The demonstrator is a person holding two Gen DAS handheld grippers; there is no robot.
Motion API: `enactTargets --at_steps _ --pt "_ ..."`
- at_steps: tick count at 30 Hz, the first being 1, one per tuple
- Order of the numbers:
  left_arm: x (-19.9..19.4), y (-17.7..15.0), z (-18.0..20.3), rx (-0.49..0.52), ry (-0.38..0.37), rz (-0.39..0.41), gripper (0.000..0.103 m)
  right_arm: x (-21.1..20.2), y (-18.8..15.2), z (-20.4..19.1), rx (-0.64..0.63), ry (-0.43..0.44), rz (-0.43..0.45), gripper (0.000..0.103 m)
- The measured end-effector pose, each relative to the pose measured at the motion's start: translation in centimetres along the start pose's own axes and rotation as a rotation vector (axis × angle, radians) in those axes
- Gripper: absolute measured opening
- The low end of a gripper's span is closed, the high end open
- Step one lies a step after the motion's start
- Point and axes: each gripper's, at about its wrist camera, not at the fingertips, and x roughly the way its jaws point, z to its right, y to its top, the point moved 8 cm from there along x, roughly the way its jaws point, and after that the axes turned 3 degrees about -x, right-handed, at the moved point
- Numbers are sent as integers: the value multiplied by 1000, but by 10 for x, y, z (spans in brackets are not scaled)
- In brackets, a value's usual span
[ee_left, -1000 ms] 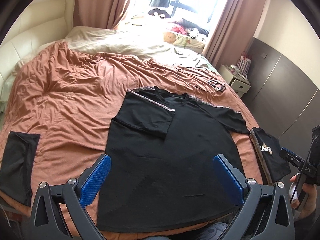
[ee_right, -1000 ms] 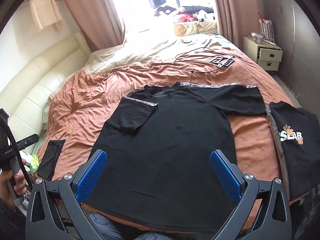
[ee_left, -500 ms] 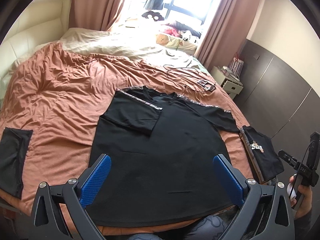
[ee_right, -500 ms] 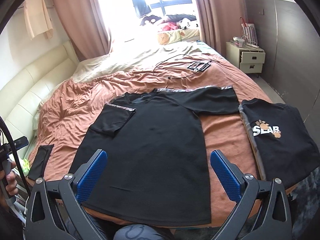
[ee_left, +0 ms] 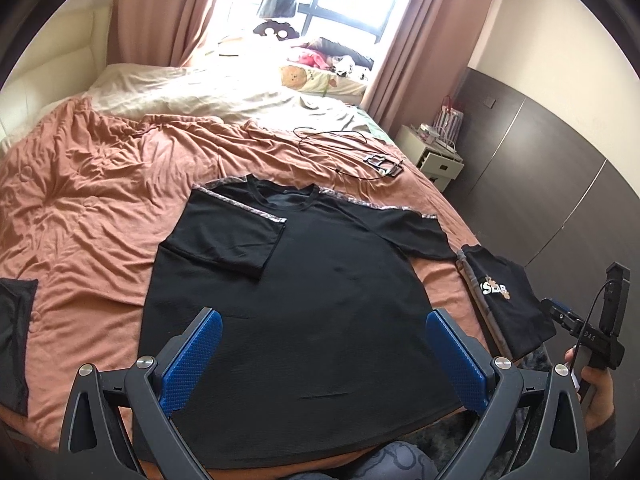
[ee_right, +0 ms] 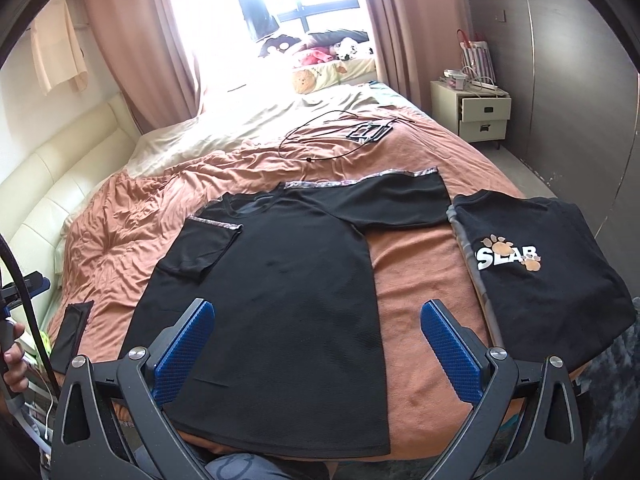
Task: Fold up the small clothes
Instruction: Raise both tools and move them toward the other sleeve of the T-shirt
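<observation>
- Pulled back and up since a second ago, both views showing more of the bed (ee_left: pixel 100 184).
- Small dark folded cloth (ee_left: pixel 14 332) at far left edge.
- Left gripper (ee_left: pixel 322 354) released, empty.
- Black T-shirt (ee_left: pixel 304 296) flat mid-bed, left sleeve folded in.
- Right gripper (ee_right: pixel 318 346) released, empty.
- Folded printed shirt (ee_right: pixel 536 276) at right.

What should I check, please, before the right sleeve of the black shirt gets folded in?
1. Black shirt lies flat on the bedspread: ok.
2. Left sleeve already folded onto the body: ok.
3. Right sleeve spread out, nothing lying on it: ok.
4. Left gripper open and empty: ok.
5. Right gripper open and empty: ok.
6. Folded printed shirt clear of the sleeve's cuff: cannot tell, the edges look very close.
</observation>
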Motion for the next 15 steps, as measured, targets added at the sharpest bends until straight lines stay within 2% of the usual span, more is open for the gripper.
enactTargets --at_steps 4,15 --pt "20 3 8 9 -22 -19 103 14 6 3 -6 -2 -9 103" --pt "85 17 12 45 -26 -64 103 67 26 21 -13 -23 -44 103"
